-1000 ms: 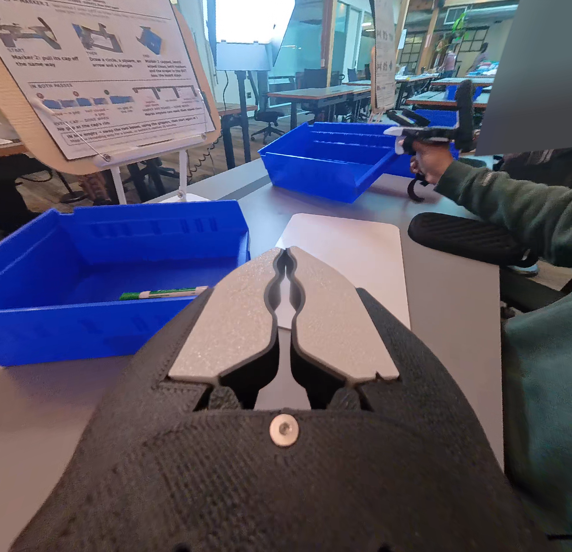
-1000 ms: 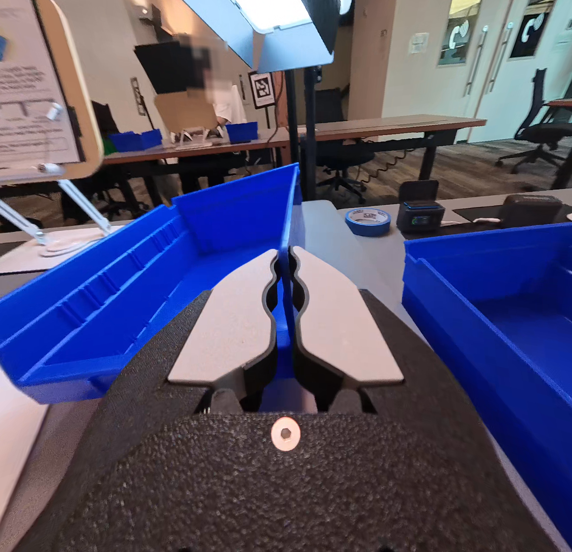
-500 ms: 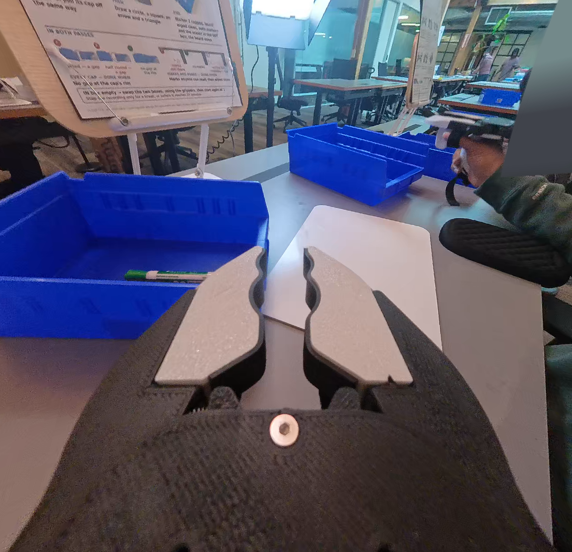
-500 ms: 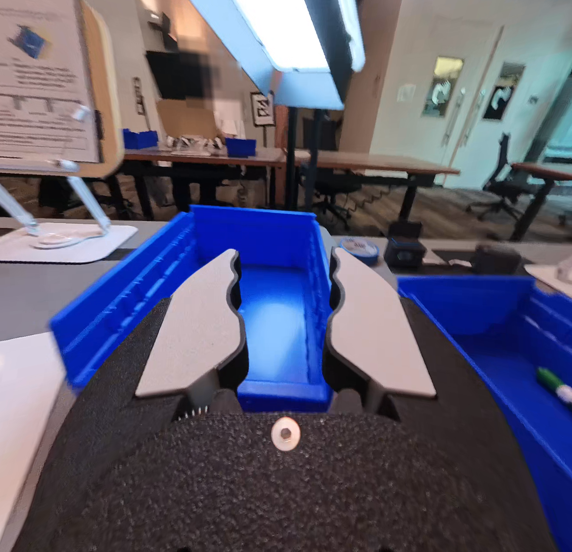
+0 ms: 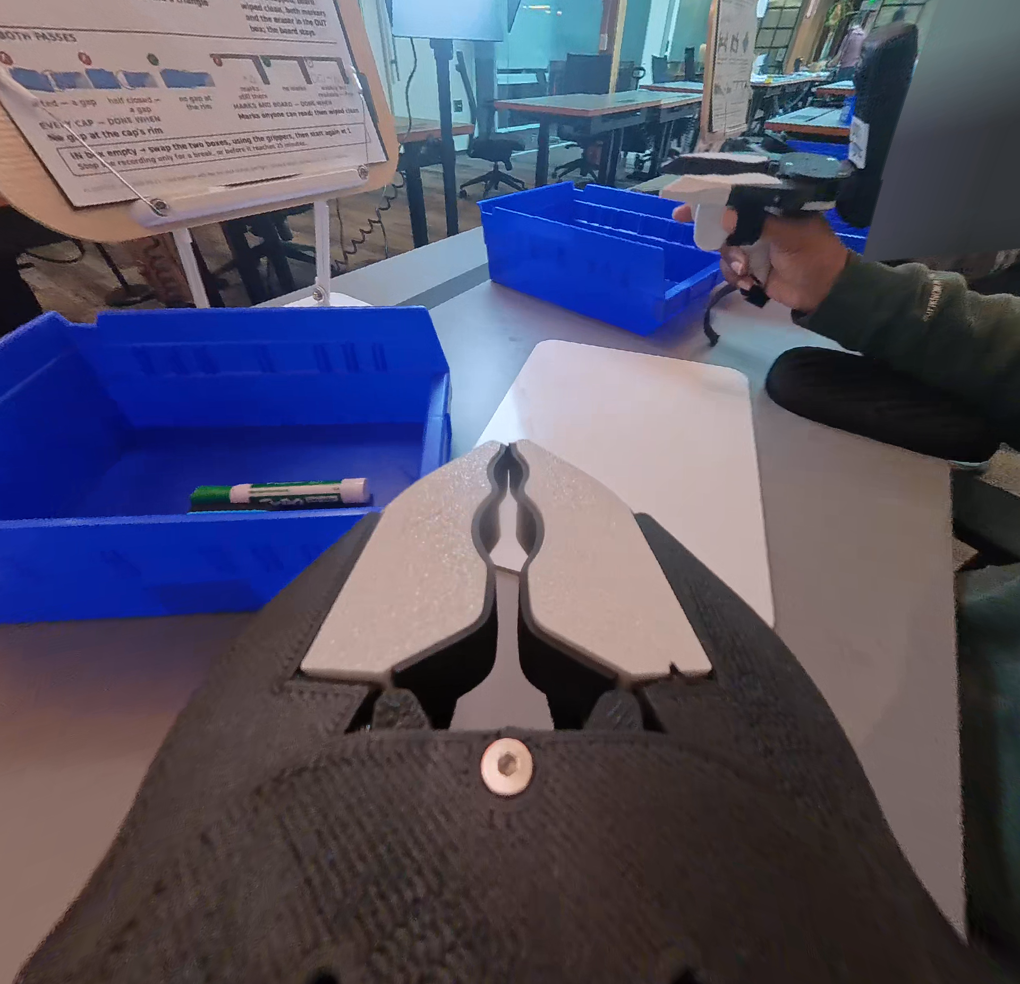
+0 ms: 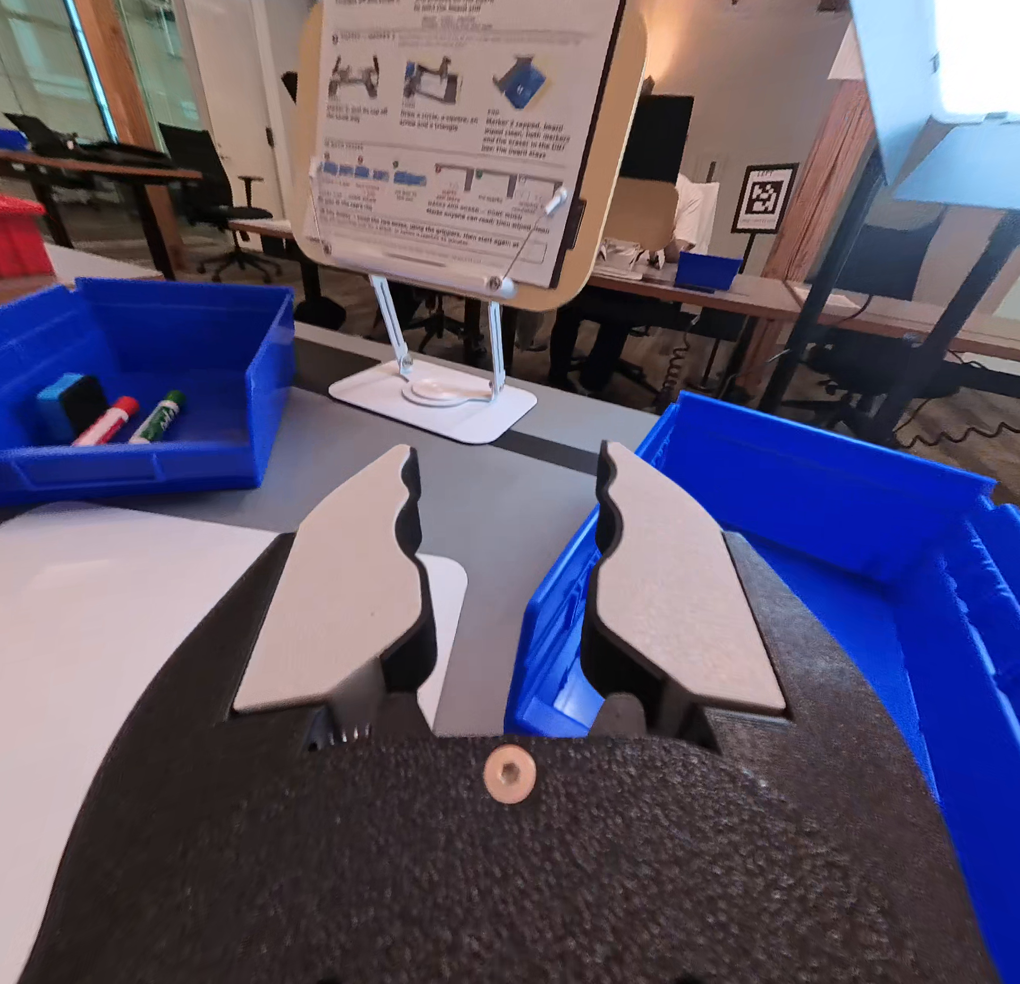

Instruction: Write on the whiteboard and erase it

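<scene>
The white whiteboard (image 5: pixel 635 433) lies flat on the grey table and is blank; it also shows in the right wrist view (image 6: pixel 138 599). My left gripper (image 5: pixel 508 449) is shut and empty, low over the board's near left corner. A green marker (image 5: pixel 276 497) lies in the blue bin (image 5: pixel 221 350) to its left. My right gripper (image 6: pixel 506 455) is open and empty, above the table between the board and a second blue bin (image 6: pixel 828 544). From there the left bin (image 6: pixel 265 350) holds a blue eraser (image 6: pixel 69 406), a red marker (image 6: pixel 107 419) and the green marker (image 6: pixel 157 417).
An instruction sheet on a white stand (image 6: pixel 452 130) rises at the table's back edge, between the bins. A hand in a green sleeve (image 5: pixel 910 323) holds the right gripper (image 5: pixel 690 177) above the far bin (image 5: pixel 596 251). Desks and office chairs fill the room behind.
My left gripper opened half a second ago and has shut again, empty. My right gripper has opened wide and swung left, from facing the right bins to facing the instruction stand.
</scene>
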`<state>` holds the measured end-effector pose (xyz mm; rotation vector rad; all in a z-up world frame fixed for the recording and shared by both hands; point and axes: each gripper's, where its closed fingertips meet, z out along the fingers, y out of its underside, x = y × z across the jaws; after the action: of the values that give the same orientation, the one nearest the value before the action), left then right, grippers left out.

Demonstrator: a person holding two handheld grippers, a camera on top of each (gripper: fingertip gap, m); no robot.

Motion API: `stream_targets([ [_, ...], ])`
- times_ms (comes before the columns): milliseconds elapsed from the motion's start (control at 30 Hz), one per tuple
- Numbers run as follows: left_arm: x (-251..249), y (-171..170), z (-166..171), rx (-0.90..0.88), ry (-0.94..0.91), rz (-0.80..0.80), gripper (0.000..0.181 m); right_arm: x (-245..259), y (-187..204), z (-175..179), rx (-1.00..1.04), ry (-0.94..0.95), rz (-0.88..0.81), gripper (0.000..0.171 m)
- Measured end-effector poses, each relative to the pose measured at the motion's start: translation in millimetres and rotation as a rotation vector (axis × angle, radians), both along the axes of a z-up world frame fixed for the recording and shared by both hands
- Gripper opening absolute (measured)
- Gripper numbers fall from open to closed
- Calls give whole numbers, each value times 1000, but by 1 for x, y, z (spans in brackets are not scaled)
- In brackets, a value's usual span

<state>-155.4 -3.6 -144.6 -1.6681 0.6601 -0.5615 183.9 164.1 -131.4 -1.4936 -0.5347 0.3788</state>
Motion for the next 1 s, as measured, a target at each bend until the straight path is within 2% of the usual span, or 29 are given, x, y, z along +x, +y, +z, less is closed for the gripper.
stream_targets([
  [167,-5,14,-19,36,113,75,0,7,2,-19,-32,-101,-45,62],
  [233,-3,22,-30,20,181,99,22,11,4,-31,-85,-141,-57,63],
  [400,0,40,-50,0,409,145,43,13,5,-46,-149,-158,-49,62],
  [500,-17,58,-59,-13,636,241,56,13,2,-40,-118,-167,-54,60],
  [567,-29,69,-57,1,690,303,54,13,0,-38,-109,-166,-54,59],
  [633,-31,74,-59,-83,589,300,60,12,-2,-39,-112,-167,-47,58],
  [700,-35,81,-51,-104,498,306,57,11,-3,-42,-117,-176,-40,57],
  [733,-41,85,-47,-97,509,328,55,9,-3,-42,-118,-179,-36,56],
  [800,-65,96,-45,-56,646,403,50,7,-4,-44,-122,-185,-26,55],
  [833,-78,99,-46,-72,693,430,42,7,-4,-45,-126,-189,-23,54],
  [933,-113,101,-52,-172,700,488,38,8,-4,-47,-132,-191,-20,51],
  [1000,-146,100,-50,-201,750,583,39,10,-4,-46,-133,-176,-19,50],
])
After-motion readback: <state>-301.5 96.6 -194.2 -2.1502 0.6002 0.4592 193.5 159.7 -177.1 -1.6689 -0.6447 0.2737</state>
